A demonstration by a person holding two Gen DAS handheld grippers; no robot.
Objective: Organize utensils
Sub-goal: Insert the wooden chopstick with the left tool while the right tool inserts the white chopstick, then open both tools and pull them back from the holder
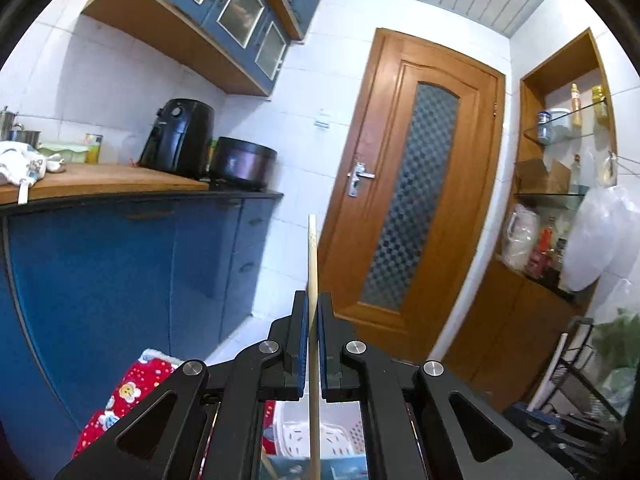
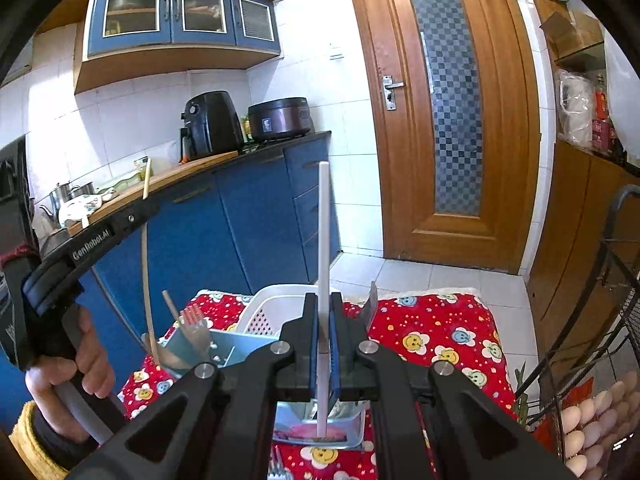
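A thin pale wooden chopstick [image 1: 313, 280] was pinched upright in the left tool [image 1: 313, 312]. A slim white plastic stick [image 2: 323, 264] was clamped in the right tool [image 2: 323, 320], above a red flower-patterned cloth [image 2: 432, 328] and white perforated basket [image 2: 264, 312].

Wooden chopstick [image 1: 313, 280] — white chopstick [image 2: 323, 264] — both upright

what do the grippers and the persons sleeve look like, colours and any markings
Both the left gripper and right gripper are black linkage frames with round silver pivot bolts and blue finger pads. The left one's side reads "GenRobot.AI" in white. The hand holding it wears a mustard-yellow knitted sleeve.
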